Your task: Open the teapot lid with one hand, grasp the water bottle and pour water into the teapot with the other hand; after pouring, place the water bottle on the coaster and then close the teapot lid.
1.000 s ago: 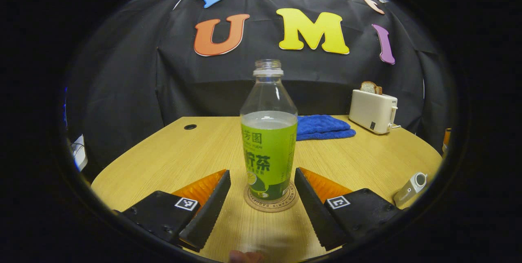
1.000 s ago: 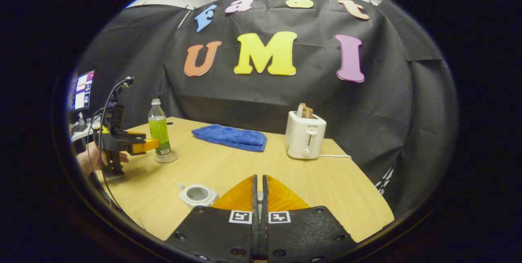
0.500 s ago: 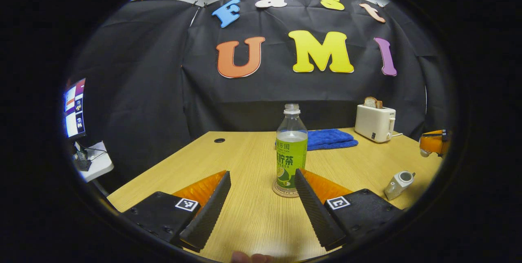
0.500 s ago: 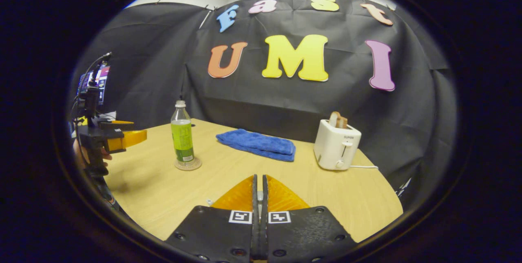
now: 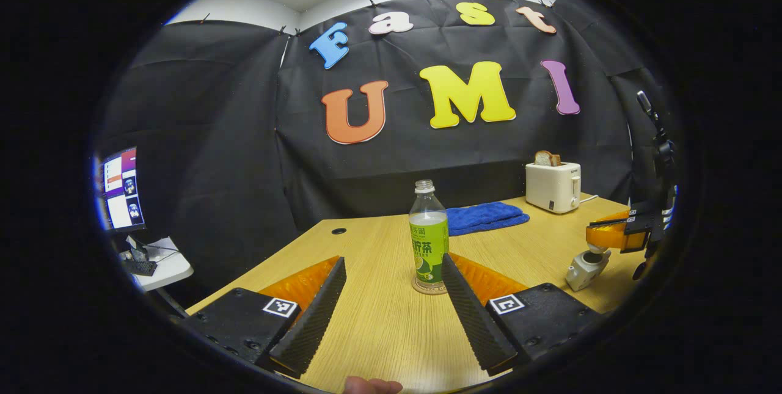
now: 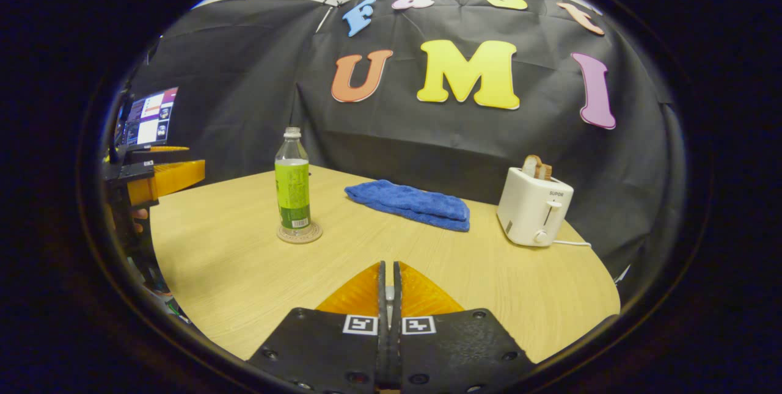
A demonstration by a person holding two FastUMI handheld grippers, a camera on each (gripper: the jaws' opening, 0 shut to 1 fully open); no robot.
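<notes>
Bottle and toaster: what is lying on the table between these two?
In the right gripper view, a folded blue towel lies on the table between the bottle and the toaster. The left gripper view agrees.

The left gripper (image 5: 391,305) is held level with its two fingers spread wide apart and nothing between them. A fingertip of the person's hand (image 5: 372,386) peeks in right under it. The right gripper (image 6: 388,296) has its two fingers pressed close together. In the left gripper view, the right gripper (image 5: 605,236) hangs just above the small white teapot (image 5: 583,269).
</notes>
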